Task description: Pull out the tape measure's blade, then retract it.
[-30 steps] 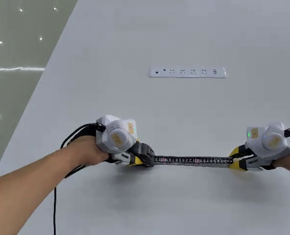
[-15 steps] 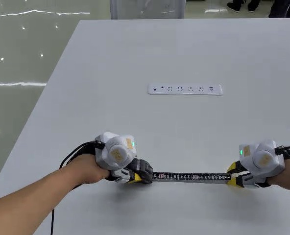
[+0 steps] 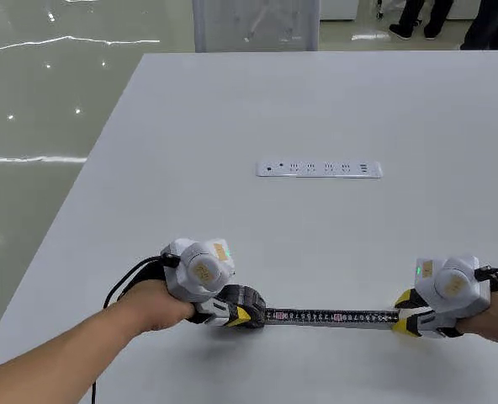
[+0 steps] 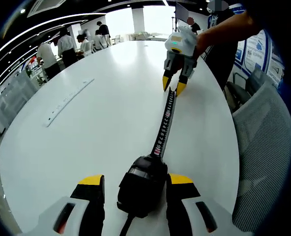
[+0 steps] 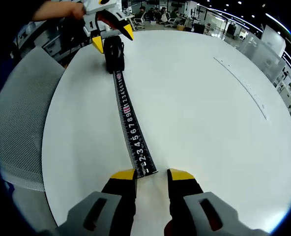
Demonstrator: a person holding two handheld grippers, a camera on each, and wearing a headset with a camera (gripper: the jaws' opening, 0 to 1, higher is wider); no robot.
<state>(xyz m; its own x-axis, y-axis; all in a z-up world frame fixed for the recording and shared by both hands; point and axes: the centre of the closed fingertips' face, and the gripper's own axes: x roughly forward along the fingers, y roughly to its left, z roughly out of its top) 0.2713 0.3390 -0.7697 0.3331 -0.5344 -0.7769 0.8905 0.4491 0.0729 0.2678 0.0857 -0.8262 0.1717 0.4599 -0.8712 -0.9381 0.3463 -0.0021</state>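
One blade [image 3: 331, 317] out flat, running left–right, L claw [image 4: 134, 180] gripping tape measure [image 3: 249, 301], R claw [image 5: 151, 173] narrow at tip — grip unclear

White table [image 3: 232, 109], seen from one long side, with two things lying on it. A dark tape measure [image 3: 242, 303] sits on the tabletop between the jaws of the left gripper [image 3: 235, 315]. Its blade [image 3: 333, 317] is drawn out and lies along the surface, numbers up, running straight across to end between the jaws of the right gripper [image 3: 399, 315]. Whether either pair of jaws presses on it cannot be told. A white power strip [image 3: 320, 169] lies flat well beyond both grippers, parallel to the blade and opposite the stretch between them.
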